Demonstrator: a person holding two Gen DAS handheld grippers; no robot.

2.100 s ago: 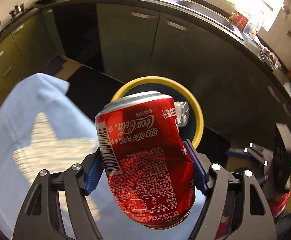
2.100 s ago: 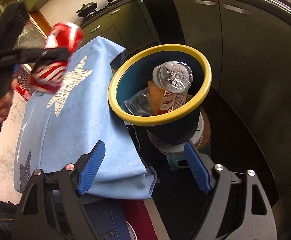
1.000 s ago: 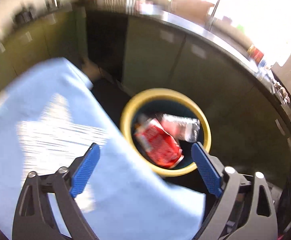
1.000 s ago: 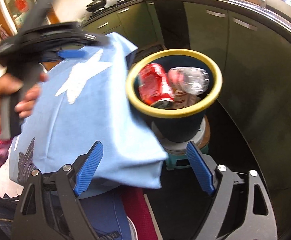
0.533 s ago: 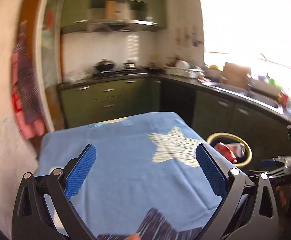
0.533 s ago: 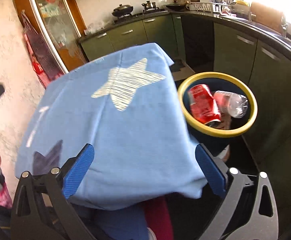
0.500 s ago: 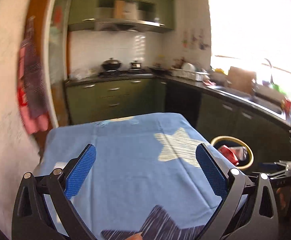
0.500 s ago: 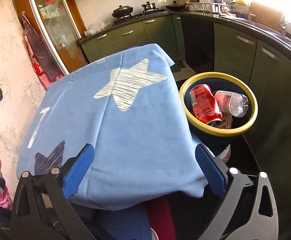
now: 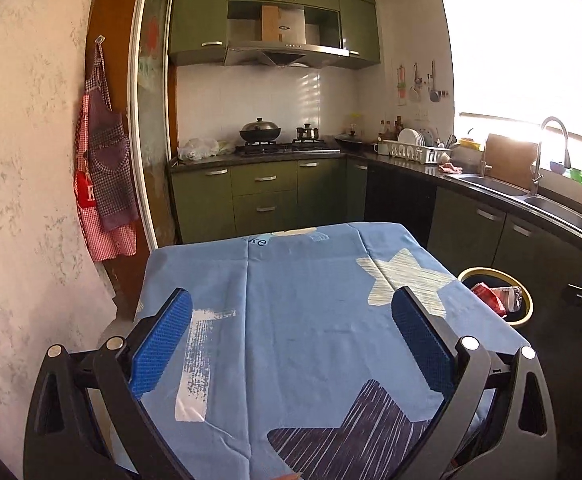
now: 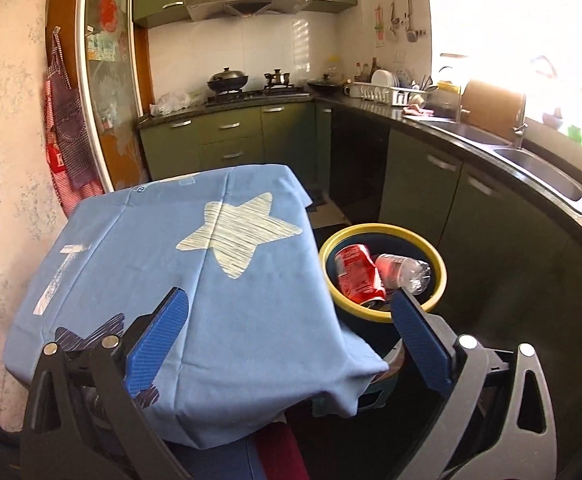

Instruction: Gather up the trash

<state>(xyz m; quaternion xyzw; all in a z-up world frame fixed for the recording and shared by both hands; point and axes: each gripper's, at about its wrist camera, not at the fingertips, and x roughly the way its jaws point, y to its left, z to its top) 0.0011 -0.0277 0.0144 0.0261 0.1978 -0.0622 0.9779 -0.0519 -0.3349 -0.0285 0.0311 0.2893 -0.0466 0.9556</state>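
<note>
Claws [image 9: 291, 336] [image 10: 287, 336] empty; can [image 10: 357, 274] binned (bottle [image 10: 405, 268] half-hidden)

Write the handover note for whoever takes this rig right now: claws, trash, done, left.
Left claw: open, holding nothing, over the blue star tablecloth.
Right claw: open, holding nothing, near the table's bin-side edge.
Trash: red cola can and clear plastic bottle lie in the yellow-rimmed bin beside the table.
Done: both pieces binned.
Left: no trash shows on the cloth; check around before stopping.
</note>
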